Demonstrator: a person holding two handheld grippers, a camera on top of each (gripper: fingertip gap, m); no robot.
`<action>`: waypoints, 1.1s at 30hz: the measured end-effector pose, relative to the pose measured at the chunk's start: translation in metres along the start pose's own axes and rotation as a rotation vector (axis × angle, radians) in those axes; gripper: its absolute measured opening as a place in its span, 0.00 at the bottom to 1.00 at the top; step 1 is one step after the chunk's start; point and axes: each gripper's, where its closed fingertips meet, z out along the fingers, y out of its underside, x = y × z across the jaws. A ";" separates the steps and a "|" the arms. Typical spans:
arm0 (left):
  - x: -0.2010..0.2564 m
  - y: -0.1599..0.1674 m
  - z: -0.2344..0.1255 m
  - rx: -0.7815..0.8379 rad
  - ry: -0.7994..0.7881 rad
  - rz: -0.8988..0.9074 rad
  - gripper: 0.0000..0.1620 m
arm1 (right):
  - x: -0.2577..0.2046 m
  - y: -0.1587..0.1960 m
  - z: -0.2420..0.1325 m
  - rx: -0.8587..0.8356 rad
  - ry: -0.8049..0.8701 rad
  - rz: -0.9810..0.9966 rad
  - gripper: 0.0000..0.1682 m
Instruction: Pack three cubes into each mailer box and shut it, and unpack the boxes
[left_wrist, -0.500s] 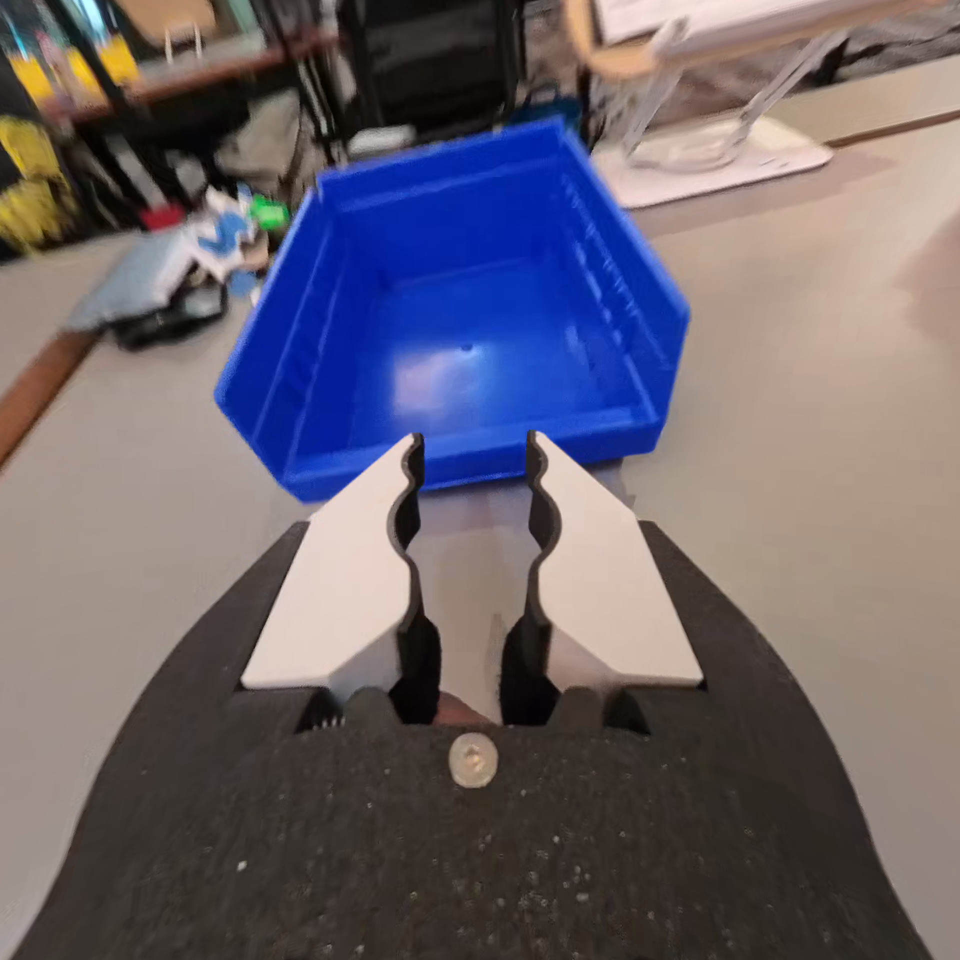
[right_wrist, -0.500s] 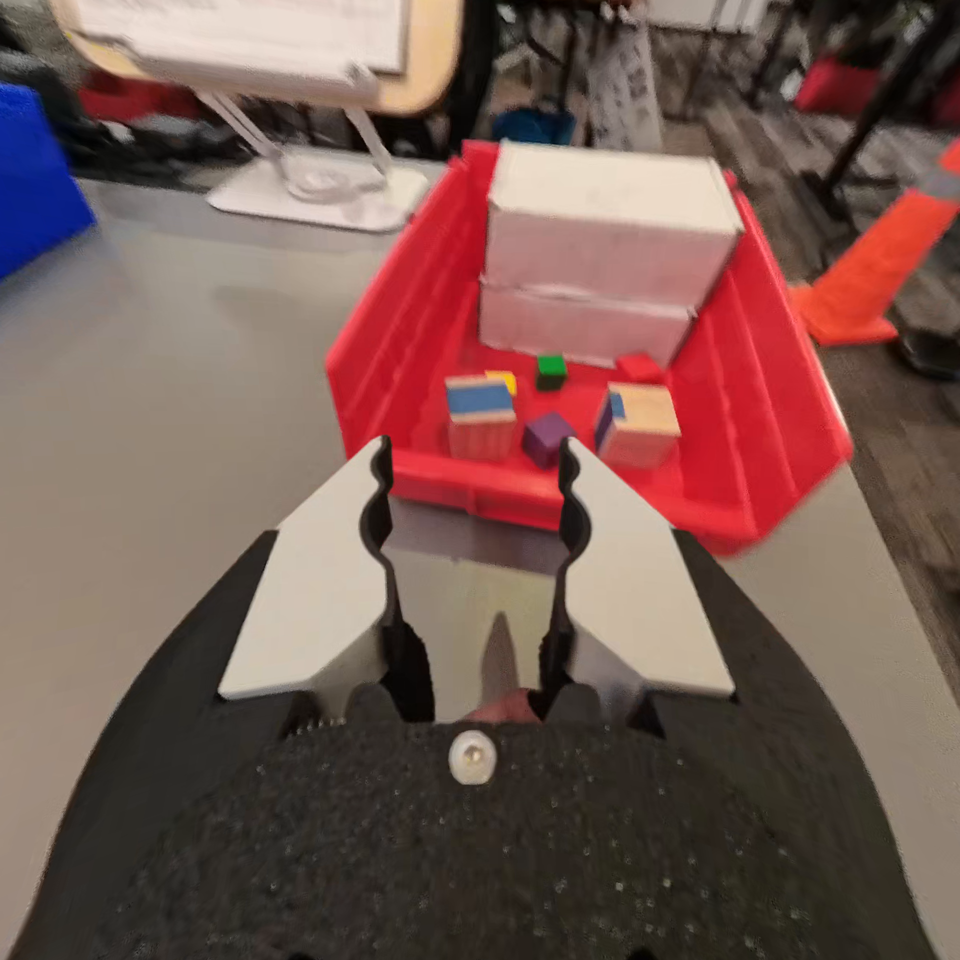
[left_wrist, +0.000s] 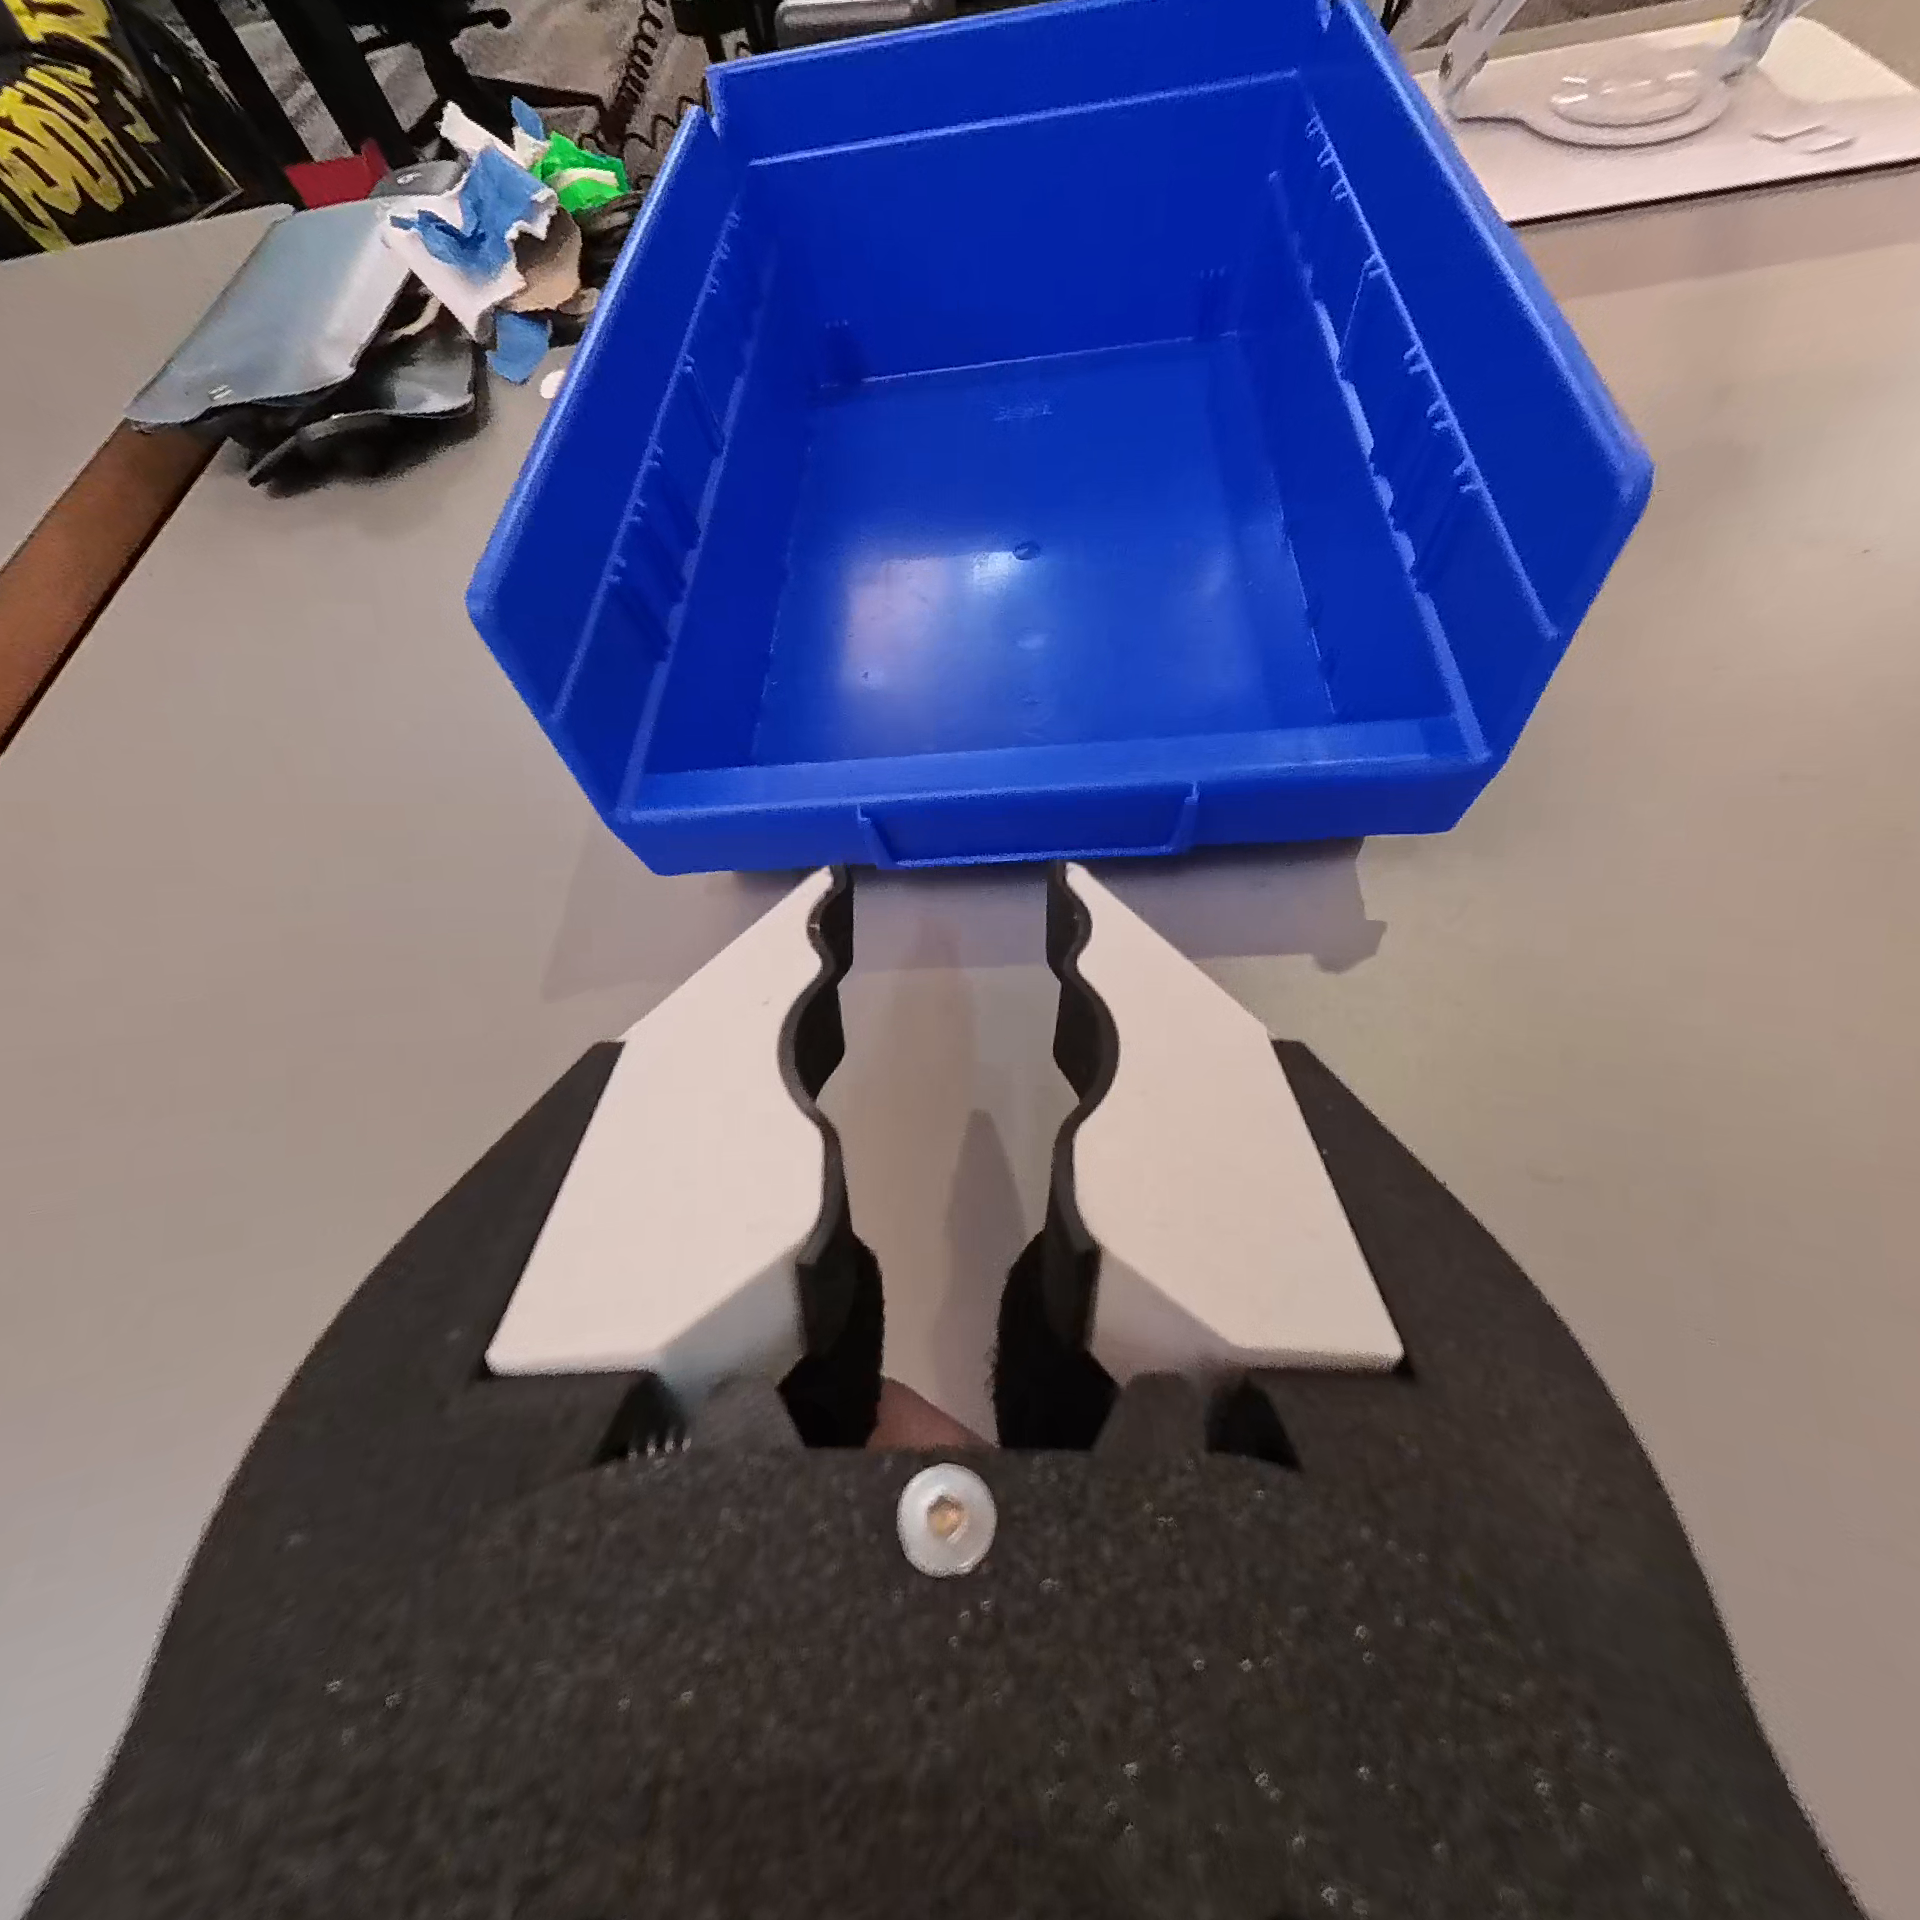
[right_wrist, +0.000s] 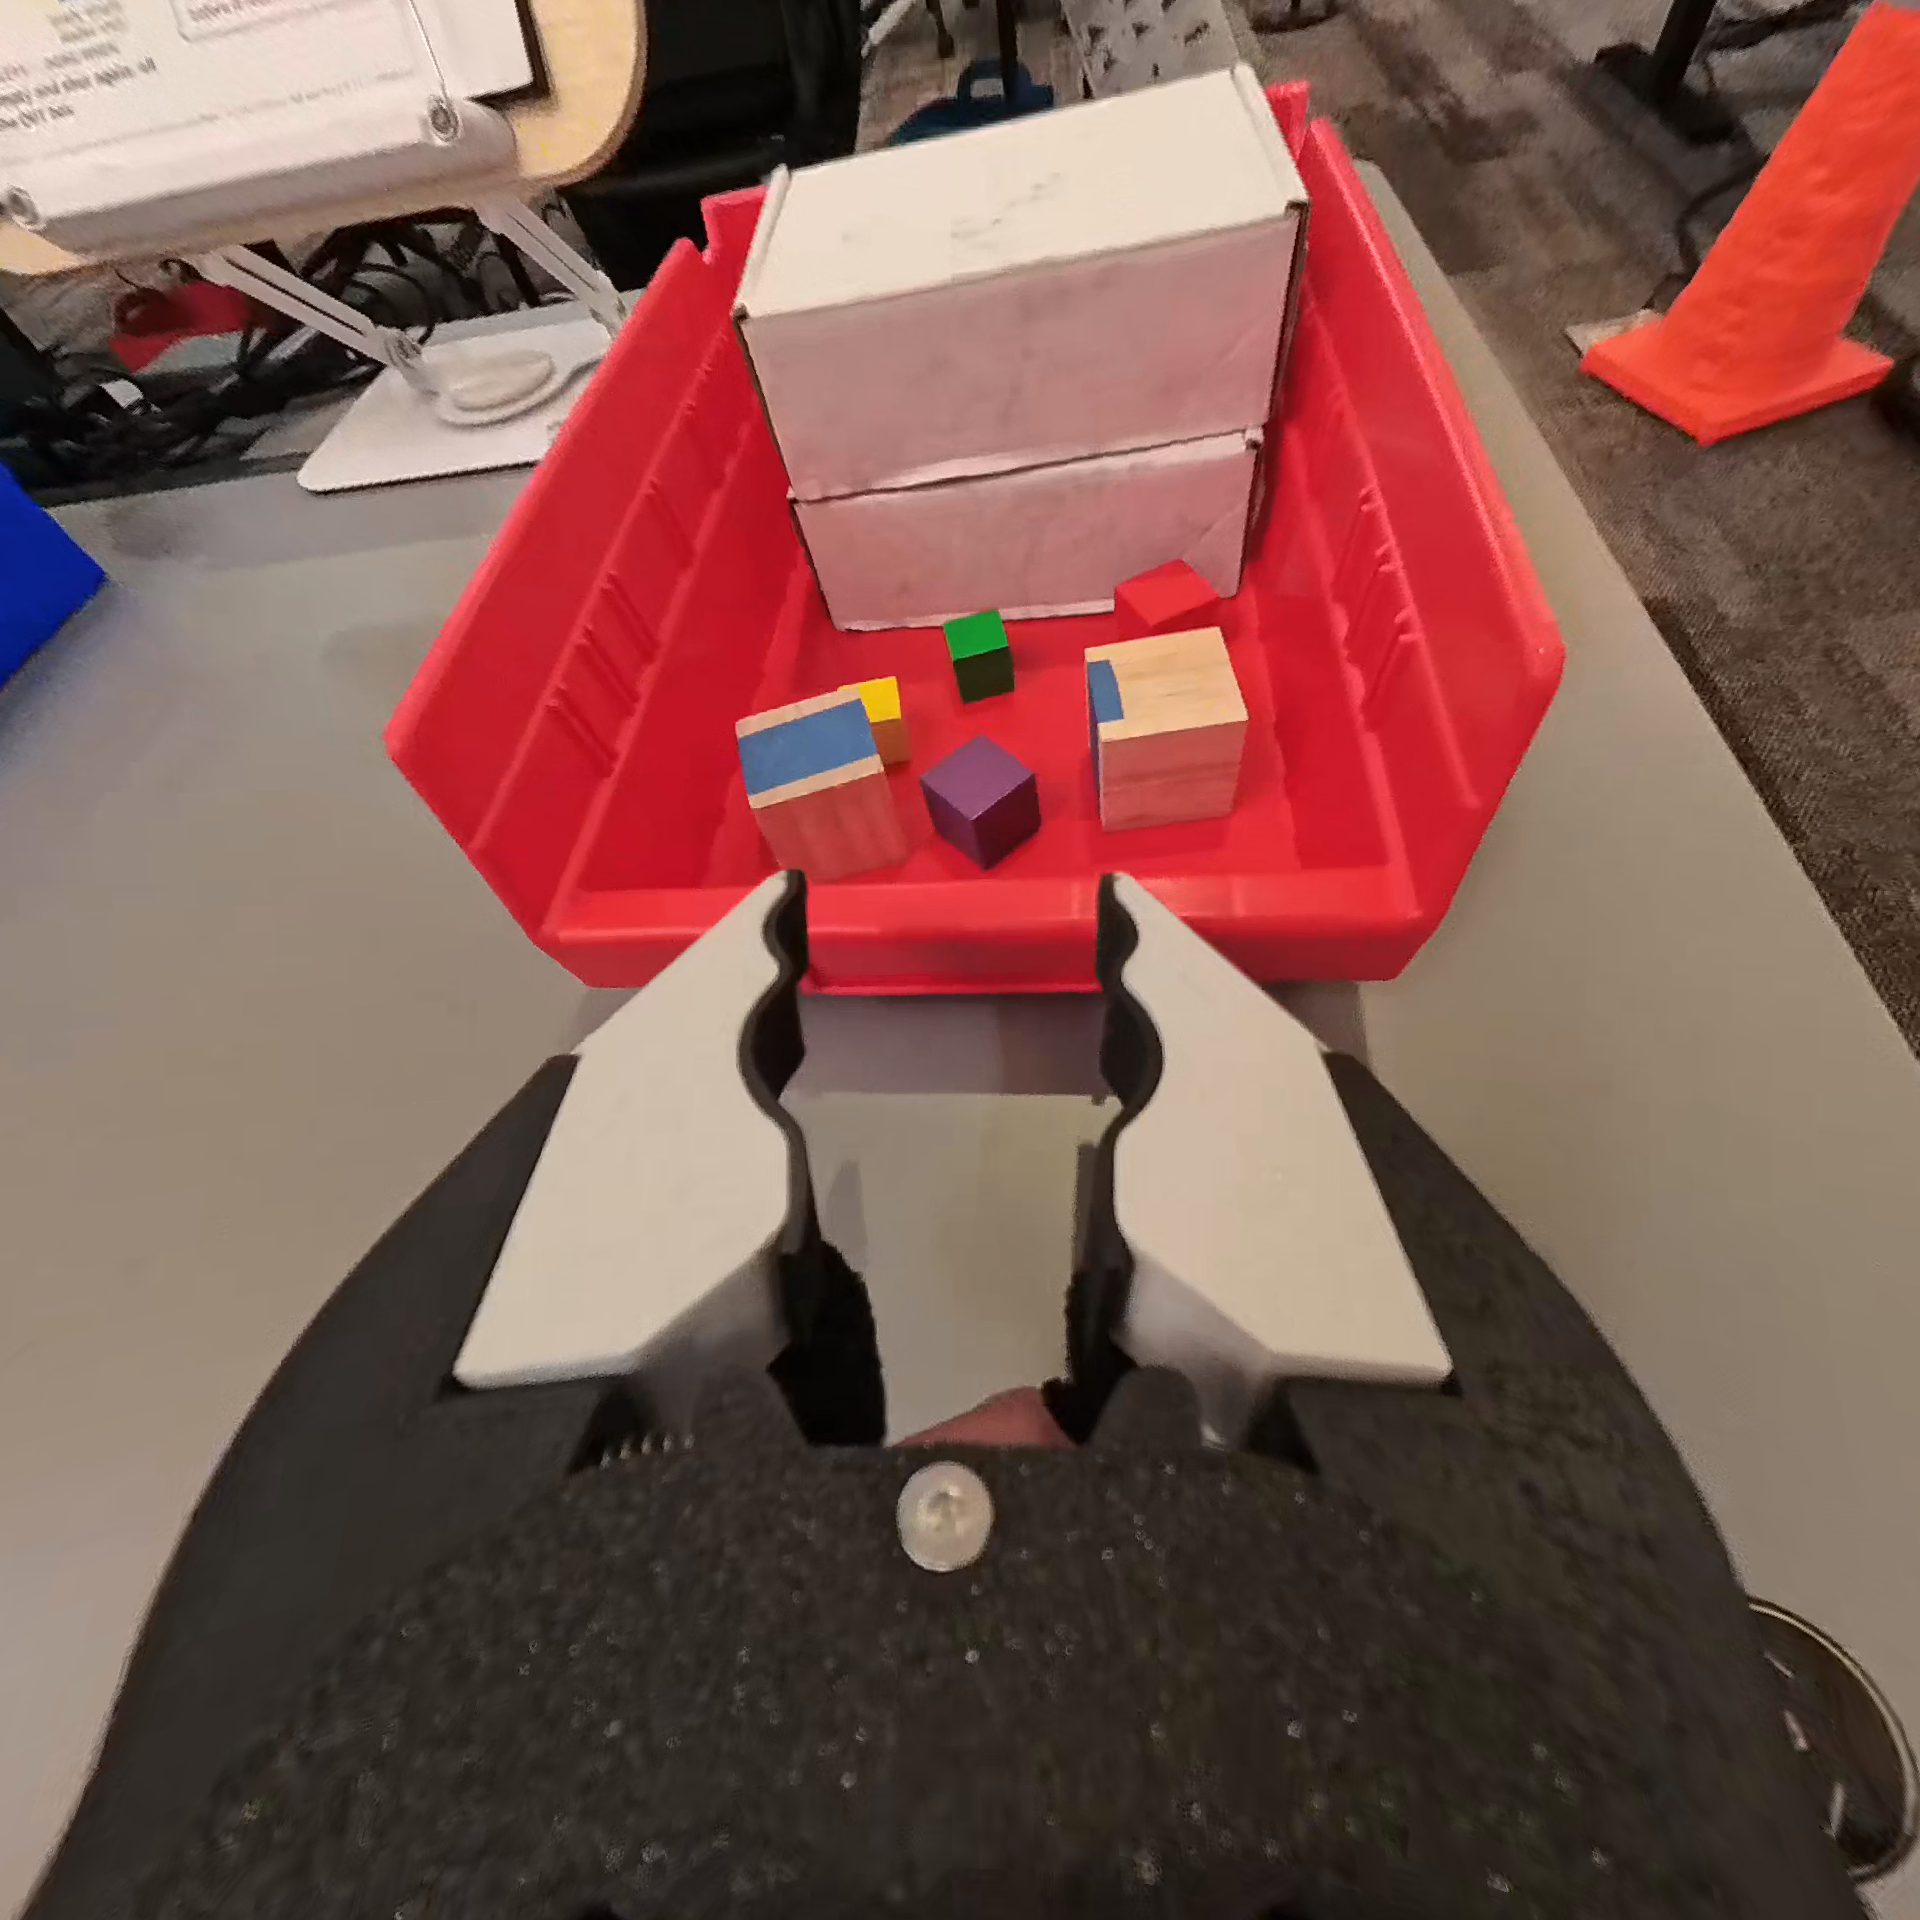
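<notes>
In the right wrist view a red bin (right_wrist: 582, 665) holds two shut white mailer boxes, the upper one (right_wrist: 1023, 312) stacked on the lower one (right_wrist: 1029, 540), at its far end. In front of them lie a green cube (right_wrist: 977, 655), a red cube (right_wrist: 1164, 594), a yellow cube (right_wrist: 881, 707), a purple cube (right_wrist: 979, 798) and two larger wooden blocks with blue faces (right_wrist: 816, 784) (right_wrist: 1169, 727). My right gripper (right_wrist: 948, 914) is open and empty, just short of the bin's front wall. In the left wrist view my left gripper (left_wrist: 951, 894) is open and empty at the front wall of an empty blue bin (left_wrist: 1039, 821).
A white stand on a flat base (right_wrist: 457, 384) sits between the bins at the back. A pile of pouches and torn tape (left_wrist: 395, 322) lies left of the blue bin. An orange cone (right_wrist: 1787, 260) stands on the floor past the table's right edge (right_wrist: 1662, 665). The left gripper's tips are roughly 60 cm from the right gripper's. My right gripper is the nearer one to the purple cube (right_wrist: 979, 798): about 9 cm, against 60 cm.
Both grippers have moved forward toward their bins, which now look larger and nearer. The right jaws have opened a little wider. Nothing was grasped.
</notes>
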 end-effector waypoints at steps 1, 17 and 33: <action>0.001 0.001 0.000 -0.001 0.001 0.001 0.21 | -0.001 -0.001 -0.002 0.004 0.005 -0.015 0.32; 0.014 -0.006 -0.003 0.034 0.047 -0.009 0.21 | -0.010 0.000 -0.006 0.007 0.010 -0.066 0.29; 0.477 -0.092 -0.032 0.152 0.645 0.197 0.37 | 0.034 -0.010 -0.011 0.060 0.109 0.004 0.29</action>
